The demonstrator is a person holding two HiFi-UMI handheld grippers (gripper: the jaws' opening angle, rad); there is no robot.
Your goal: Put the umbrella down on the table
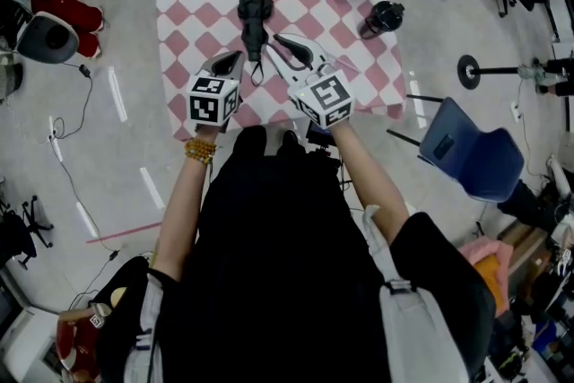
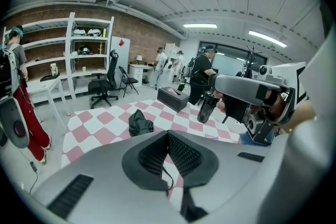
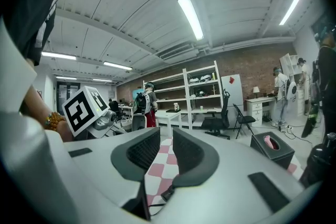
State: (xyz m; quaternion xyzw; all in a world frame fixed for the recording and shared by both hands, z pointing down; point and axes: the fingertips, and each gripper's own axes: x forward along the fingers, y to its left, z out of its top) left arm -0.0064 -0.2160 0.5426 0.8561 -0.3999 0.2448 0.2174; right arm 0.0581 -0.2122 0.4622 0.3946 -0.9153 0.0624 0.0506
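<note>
Left gripper (image 1: 235, 56) clenched empty, right gripper (image 1: 272, 43) jaws apart, empty. We see umbrella (image 1: 253, 18) lying on table (image 1: 188, 31); looks done.

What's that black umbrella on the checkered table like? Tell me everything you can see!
The umbrella is black and folded up short, with its cloth bunched and crumpled. It lies flat on the pink-and-white checkered tablecloth, near the middle, lengthwise away from the person. A thin strap trails from its near end, down between the left gripper and the right gripper. Neither gripper holds the umbrella; only the cloth under it touches its body.
</note>
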